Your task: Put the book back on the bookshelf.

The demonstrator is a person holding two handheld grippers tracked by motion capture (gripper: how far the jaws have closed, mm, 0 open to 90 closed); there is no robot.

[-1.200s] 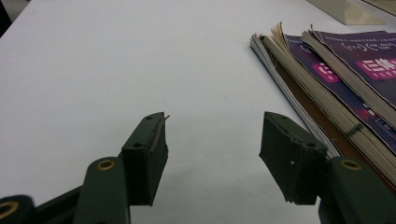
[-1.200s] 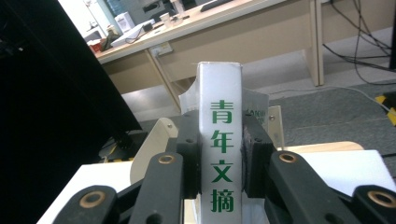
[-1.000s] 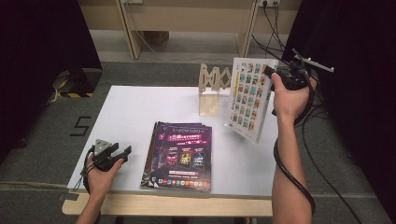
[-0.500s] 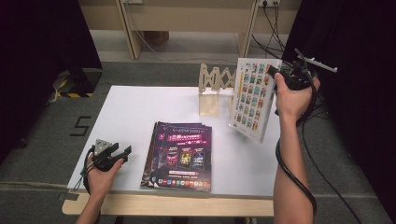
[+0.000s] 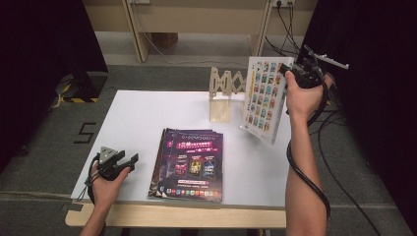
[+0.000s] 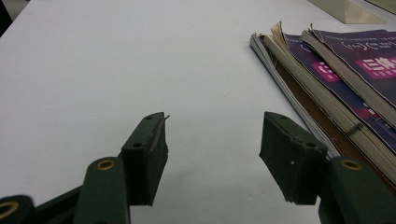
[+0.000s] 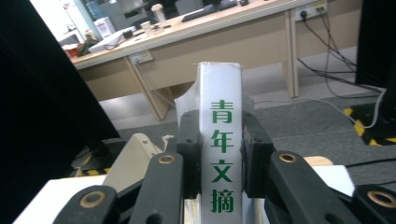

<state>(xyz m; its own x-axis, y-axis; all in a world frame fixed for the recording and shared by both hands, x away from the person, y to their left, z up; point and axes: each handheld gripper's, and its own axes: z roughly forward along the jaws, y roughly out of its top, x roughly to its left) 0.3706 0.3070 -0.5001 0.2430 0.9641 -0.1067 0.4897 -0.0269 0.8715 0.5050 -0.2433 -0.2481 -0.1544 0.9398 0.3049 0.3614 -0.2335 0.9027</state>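
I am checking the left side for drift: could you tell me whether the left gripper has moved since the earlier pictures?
No: the left gripper rests left of the magazine stack.

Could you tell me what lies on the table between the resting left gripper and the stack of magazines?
Nothing: the high view shows bare white table between the left gripper and the stack of magazines.

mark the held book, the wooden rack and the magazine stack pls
book (image 5: 263,98), high view, middle of its picture-grid cover
book (image 7: 220,154), right gripper view, white spine with green characters
wooden rack (image 5: 227,83), high view, its zigzag lattice
magazine stack (image 5: 192,162), high view, top purple cover
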